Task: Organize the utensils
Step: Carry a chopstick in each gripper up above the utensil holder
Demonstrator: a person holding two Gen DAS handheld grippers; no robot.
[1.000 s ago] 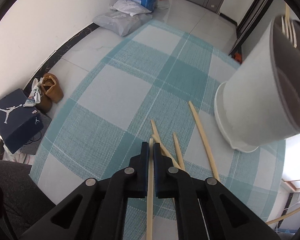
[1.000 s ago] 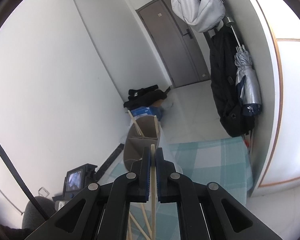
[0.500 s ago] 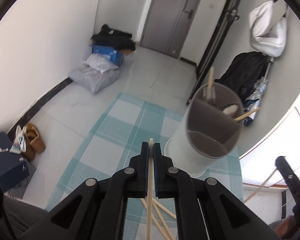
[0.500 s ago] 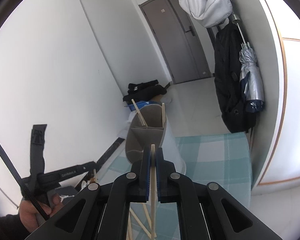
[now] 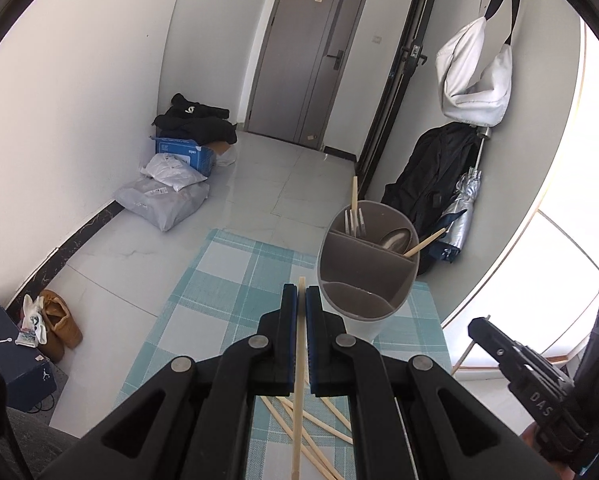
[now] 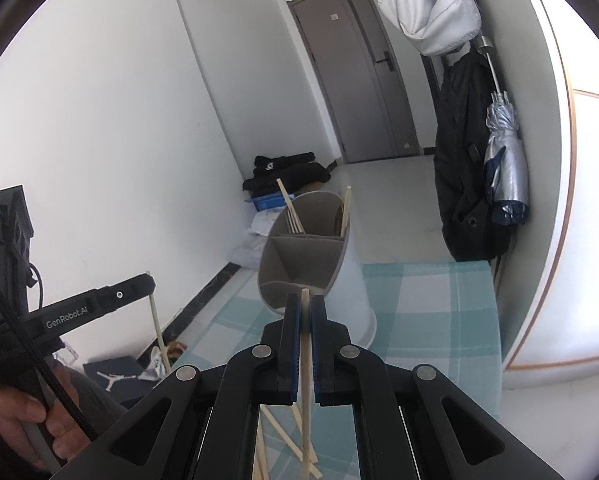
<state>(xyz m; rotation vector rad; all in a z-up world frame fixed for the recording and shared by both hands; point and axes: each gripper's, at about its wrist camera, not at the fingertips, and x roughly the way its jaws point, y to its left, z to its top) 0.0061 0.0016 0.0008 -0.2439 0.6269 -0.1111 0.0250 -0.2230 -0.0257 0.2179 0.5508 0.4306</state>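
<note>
Both tongs are clamped on one wooden chopstick each: left tongs (image 5: 301, 312), right tongs (image 6: 305, 320). Just ahead stands the gray-lined, white utensil holder (image 5: 369, 276). Only the left view shows its spoon (image 5: 395, 239); loose chopsticks (image 5: 319, 428) lie below on the checked woven mat (image 5: 227, 284).

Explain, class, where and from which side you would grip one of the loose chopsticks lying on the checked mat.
Grip a loose chopstick near mid-length, coming from above with jaws across its thin shaft. It lies flat on the checked mat, crossing others, so probably pick the topmost first.
</note>
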